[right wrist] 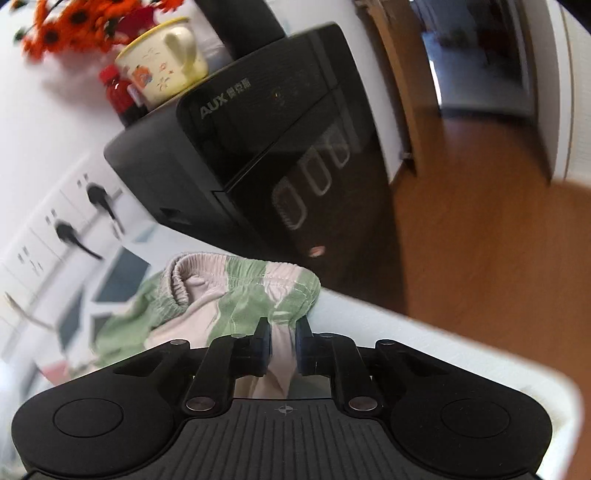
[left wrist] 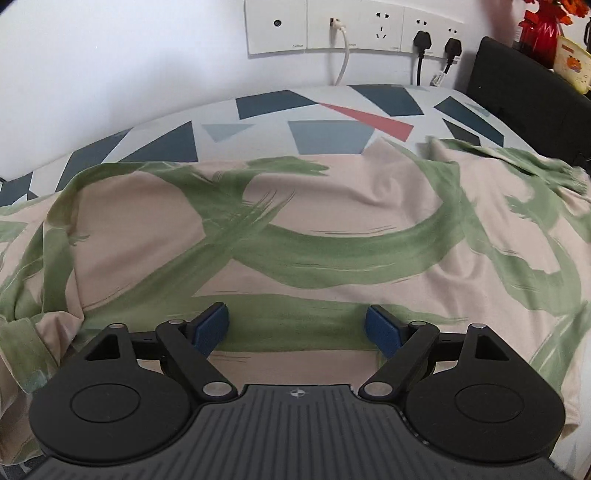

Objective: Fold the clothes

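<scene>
White wall runs behind the tabletop, with a row of wall sockets (left wrist: 354, 29) and two black plugs in them, seen from the left wrist. A tablecloth (left wrist: 328, 110) printed with blue, grey and red shapes covers the surface. Spread across it lies the garment (left wrist: 332, 229), pale pink with broad green brush strokes, fairly flat in the middle and rumpled at both sides. It looks laid out wide so that a fold can be made across it. The left tongs (left wrist: 297, 326) stand wide apart just above the near part of the cloth, their blue pads (left wrist: 212, 325) clear of it, holding nothing. Hovering spread like this, they seem ready either to pin the fabric down or to take a fresh edge.

From the right wrist the picture is tilted and blurred. A black appliance (right wrist: 258, 147) marked AUX stands at the end of the tabletop, with a cream mug (right wrist: 166, 62), a red bottle (right wrist: 118, 92) and orange flowers (right wrist: 74, 18) on top of it; a wooden floor (right wrist: 498, 258) lies beyond. Here the garment's elastic waistband (right wrist: 236, 273) bunches up in front of the appliance, near the white edge of the tabletop. The right tongs (right wrist: 283, 339) are nearly together and pinch a fold of the pale fabric between them. Gripping near the waistband probably gives a firm hem to carry over the rest of the cloth. Dragging could pull the spread part askew.
</scene>
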A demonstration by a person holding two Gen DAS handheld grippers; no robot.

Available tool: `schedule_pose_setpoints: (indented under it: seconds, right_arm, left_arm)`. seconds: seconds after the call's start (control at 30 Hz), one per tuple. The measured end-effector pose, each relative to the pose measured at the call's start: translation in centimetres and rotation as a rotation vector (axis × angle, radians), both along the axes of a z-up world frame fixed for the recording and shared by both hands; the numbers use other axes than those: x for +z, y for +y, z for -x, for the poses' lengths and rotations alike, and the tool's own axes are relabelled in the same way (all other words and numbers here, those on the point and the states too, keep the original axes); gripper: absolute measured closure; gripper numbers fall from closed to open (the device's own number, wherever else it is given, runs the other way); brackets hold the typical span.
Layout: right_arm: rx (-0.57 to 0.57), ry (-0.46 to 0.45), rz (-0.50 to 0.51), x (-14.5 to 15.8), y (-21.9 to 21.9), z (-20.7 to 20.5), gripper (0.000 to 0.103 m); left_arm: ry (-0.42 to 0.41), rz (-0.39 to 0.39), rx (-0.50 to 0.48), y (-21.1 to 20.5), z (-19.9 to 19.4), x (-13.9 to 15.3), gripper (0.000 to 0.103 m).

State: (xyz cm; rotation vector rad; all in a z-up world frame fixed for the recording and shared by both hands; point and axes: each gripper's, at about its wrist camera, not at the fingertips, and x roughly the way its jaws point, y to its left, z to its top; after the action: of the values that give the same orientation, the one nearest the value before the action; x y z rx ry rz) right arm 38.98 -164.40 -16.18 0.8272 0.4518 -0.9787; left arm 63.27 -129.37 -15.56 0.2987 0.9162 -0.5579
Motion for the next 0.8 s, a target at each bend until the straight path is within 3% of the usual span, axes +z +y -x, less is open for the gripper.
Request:
schedule_pose_setpoints:
  seconds: [0.1,0.17,0.2,0.23,0.27,0.37,0.43,0.5,0.63,0.7,0.73,0.8]
  right_arm:
    - [-0.034,0.047,0.022,0.9,1.4,3.5,0.09]
    - [0.008,0.097,-0.019,-0.1,1.8,5.6,0.078]
    - [0.021,0.104,-0.029,-0.3,2.0,6.5,0.071]
    - [0.004,0.115,-0.026,0.0,2.2,7.3,0.049]
    - [-0.031,0.143,-0.026,0.4,2.2,7.8,0.041]
    - [-0.045,0.112,0.071,2.9,2.8,7.9,0.046]
    - [0.083,0.076,0.153,4.4,3.3,6.3,0.046]
    - [0.274,0.117,0.194,5.2,4.1,3.4,0.047]
    - [0.535,0.188,0.128,3.7,5.0,-2.3,0.051]
    - [0.531,0.229,0.119,2.9,4.8,-3.7,0.055]
    - [0.49,0.215,0.14,3.3,4.5,-3.5,0.065]
    - [0.413,0.166,0.186,4.3,3.9,-2.7,0.063]
  left_arm:
    - [0.022,-0.011,0.03,-0.4,-0.6,-0.1,0.012]
    - [0.025,-0.017,0.061,-0.7,-0.7,-0.1,0.011]
    - [0.026,-0.018,0.077,-0.9,-0.7,-0.1,0.011]
    - [0.026,-0.018,0.093,-1.0,-0.7,-0.1,0.01]
    - [0.027,-0.018,0.109,-1.1,-0.7,-0.2,0.01]
    - [0.024,-0.018,0.132,-1.3,-0.5,-0.2,0.009]
    - [0.025,-0.019,0.141,-1.5,-0.5,-0.2,0.008]
    - [0.028,-0.021,0.15,-1.6,-0.5,-0.2,0.007]
    - [0.034,-0.026,0.166,-1.8,-0.6,-0.2,0.007]
    - [0.035,-0.027,0.172,-1.8,-0.5,-0.3,0.007]
    - [0.037,-0.027,0.174,-1.8,-0.5,-0.3,0.006]
    - [0.042,-0.028,0.18,-1.7,-0.5,-0.3,0.005]
